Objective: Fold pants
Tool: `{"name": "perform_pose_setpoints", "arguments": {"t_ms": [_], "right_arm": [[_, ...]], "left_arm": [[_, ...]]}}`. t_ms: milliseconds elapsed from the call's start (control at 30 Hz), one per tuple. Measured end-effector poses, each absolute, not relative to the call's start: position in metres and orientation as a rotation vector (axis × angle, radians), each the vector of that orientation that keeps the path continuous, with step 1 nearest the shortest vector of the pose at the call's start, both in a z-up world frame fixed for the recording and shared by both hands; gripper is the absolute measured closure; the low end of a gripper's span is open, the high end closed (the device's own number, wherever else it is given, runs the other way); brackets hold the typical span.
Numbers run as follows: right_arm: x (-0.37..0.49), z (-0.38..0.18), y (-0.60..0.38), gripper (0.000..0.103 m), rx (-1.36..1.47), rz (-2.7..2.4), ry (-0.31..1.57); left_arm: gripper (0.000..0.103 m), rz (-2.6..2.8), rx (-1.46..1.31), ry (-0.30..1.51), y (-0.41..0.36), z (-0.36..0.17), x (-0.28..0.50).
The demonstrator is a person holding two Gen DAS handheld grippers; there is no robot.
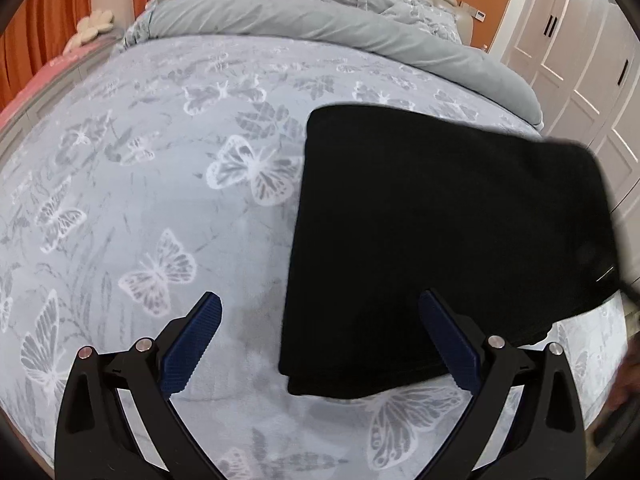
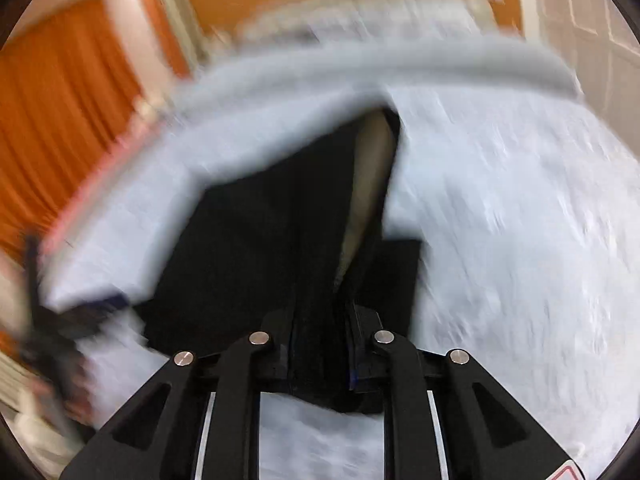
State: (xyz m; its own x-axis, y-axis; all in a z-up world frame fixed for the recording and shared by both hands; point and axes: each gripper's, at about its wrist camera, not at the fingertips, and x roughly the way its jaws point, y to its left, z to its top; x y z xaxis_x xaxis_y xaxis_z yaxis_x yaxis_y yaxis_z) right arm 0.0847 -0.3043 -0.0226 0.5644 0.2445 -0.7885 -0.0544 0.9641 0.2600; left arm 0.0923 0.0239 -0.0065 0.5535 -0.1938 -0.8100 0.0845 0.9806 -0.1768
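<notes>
Clamping black pants, right gripper fingers pinch; left gripper fingers spread wide.

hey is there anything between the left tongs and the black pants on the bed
Nothing visible. The open left tongs hover at the near edge of the black pants, with only bare butterfly bedspread between.
</notes>
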Motion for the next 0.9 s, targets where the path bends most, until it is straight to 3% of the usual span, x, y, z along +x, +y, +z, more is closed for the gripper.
{"name": "perform_pose_setpoints", "arguments": {"t_ms": [33,67,133,233,267,533,567,600,633,733,800,900], "right_arm": [[0.092,-0.050,-0.309,0.074,0.249,0.166,1.052],[0.094,-0.068,-0.316,0.073,0.310,0.171,1.069],[0.088,-0.050,-0.325,0.068,0.360,0.166,1.026],[0.066,-0.026,-0.333,0.032,0.316,0.106,0.919],[0.062,-0.025,-0.334,0.031,0.310,0.084,0.913],[0.083,-0.093,-0.350,0.032,0.656,0.184,1.091],[0.085,-0.097,-0.350,0.049,0.693,0.199,1.079],[0.087,-0.096,-0.348,0.052,0.699,0.218,1.072],[0.088,-0.089,-0.344,0.063,0.684,0.223,1.058],[0.078,-0.042,-0.331,0.070,0.622,0.283,0.956],[0.060,-0.010,-0.321,0.070,0.604,0.355,0.896],[0.025,0.012,-0.310,0.069,0.557,0.401,0.881]], "left_arm": [[0.006,-0.172,-0.138,0.993,0.024,-0.011,0.095],[0.006,-0.177,-0.150,1.011,0.023,-0.015,0.097],[0.006,-0.197,-0.180,1.047,0.021,-0.021,0.099],[0.006,-0.205,-0.194,1.054,0.019,-0.025,0.099],[0.006,-0.201,-0.189,1.055,0.018,-0.026,0.099],[0.005,-0.265,-0.353,1.172,0.013,-0.070,0.117],[0.005,-0.268,-0.361,1.163,0.014,-0.070,0.118],[0.013,-0.281,-0.358,1.155,0.013,-0.068,0.119],[0.026,-0.292,-0.347,1.147,0.013,-0.066,0.119],[0.063,-0.338,-0.388,1.135,0.025,-0.049,0.114],[0.069,-0.389,-0.408,1.103,0.038,-0.026,0.105],[0.069,-0.439,-0.428,1.092,0.056,0.000,0.080]]}}
